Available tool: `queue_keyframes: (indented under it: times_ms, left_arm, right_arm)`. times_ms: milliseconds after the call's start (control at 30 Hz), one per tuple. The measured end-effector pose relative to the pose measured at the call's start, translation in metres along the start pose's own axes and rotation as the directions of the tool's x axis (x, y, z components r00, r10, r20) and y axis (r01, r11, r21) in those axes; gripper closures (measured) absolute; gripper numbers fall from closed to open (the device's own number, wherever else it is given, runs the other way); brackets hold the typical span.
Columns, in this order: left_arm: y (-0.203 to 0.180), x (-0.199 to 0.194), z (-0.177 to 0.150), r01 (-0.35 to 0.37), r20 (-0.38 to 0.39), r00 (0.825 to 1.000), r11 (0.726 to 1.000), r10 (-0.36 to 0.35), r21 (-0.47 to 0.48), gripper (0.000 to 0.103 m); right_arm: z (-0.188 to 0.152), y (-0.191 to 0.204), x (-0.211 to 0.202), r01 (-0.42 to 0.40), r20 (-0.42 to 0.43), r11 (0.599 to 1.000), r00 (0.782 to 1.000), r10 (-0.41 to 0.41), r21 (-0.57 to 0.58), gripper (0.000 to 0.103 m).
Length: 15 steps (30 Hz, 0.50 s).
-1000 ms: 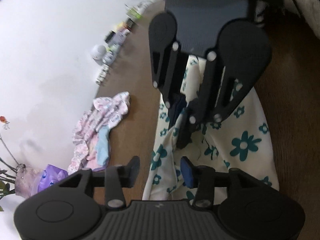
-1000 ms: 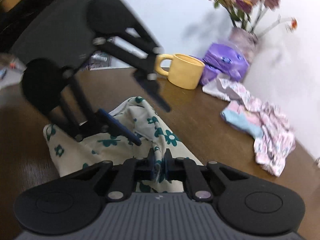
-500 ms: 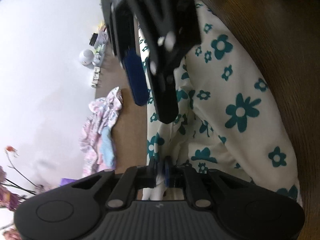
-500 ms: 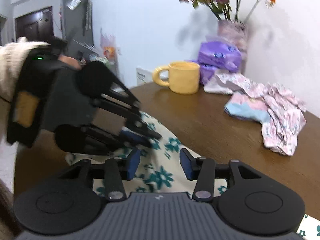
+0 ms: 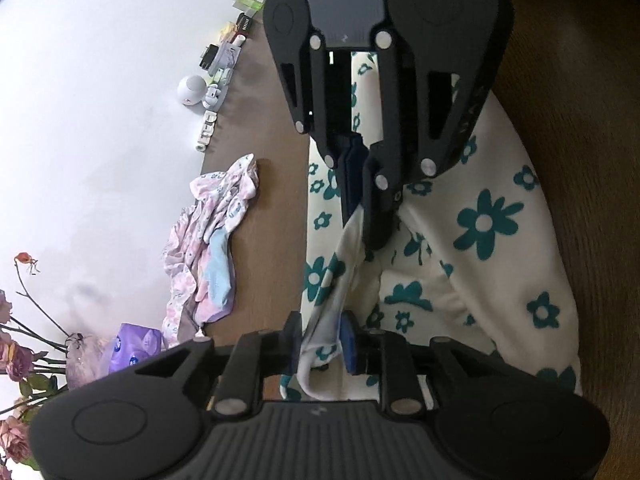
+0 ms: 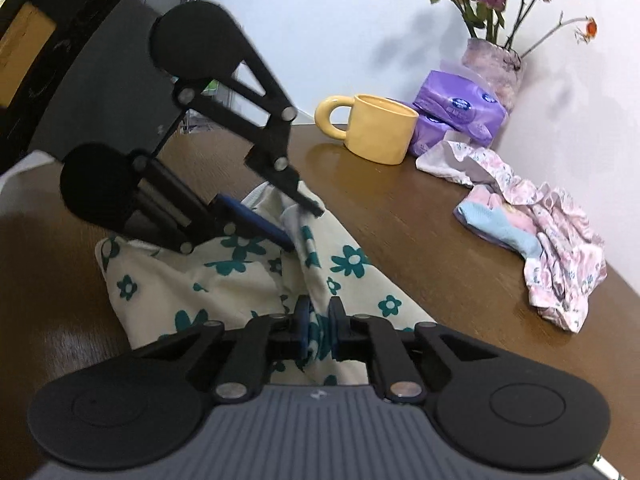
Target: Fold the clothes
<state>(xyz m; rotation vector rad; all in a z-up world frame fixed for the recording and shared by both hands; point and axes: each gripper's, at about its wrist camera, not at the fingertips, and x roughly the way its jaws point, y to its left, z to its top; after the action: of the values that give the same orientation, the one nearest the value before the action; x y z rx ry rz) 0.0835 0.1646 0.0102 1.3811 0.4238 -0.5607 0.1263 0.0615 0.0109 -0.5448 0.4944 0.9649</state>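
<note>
Mug (image 6: 378,133) behind garment (image 6: 224,280) on table (image 6: 440,256)

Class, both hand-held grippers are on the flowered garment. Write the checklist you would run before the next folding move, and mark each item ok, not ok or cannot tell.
1. Left hand-held gripper shut on the cream cloth with teal flowers: ok.
2. Right hand-held gripper shut on the same cloth: ok.
3. Fabric ridge between the two grips free of twist: cannot tell.
4. Yellow ceramic mug apart from the cloth: ok.
5. Pink and blue crumpled clothes apart from the cloth: ok.
6. Far edges of the cloth flat on the brown wooden table: cannot tell.
</note>
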Motion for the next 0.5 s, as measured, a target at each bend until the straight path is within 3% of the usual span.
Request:
queue_keyframes:
  times_ms: [200,367,500]
  left_arm:
    - [0.004,-0.003,0.000,0.009,-0.002,1.000,1.000,-0.009,-0.018,0.077]
    - [0.023,-0.015,-0.005,0.036,0.019,0.999,0.992,-0.034,-0.121,0.073]
    - [0.033,-0.021,-0.010,0.073,0.014,0.997,0.988,-0.072,-0.134,0.073]
  right_arm:
    - [-0.002,0.002,0.001,0.008,-0.005,1.000,1.000,-0.008,-0.004,0.094]
    - [-0.003,0.006,0.001,0.029,0.002,0.999,1.000,-0.029,-0.026,0.094]
    - [-0.003,0.008,0.002,0.041,0.007,0.998,0.999,-0.041,-0.043,0.094]
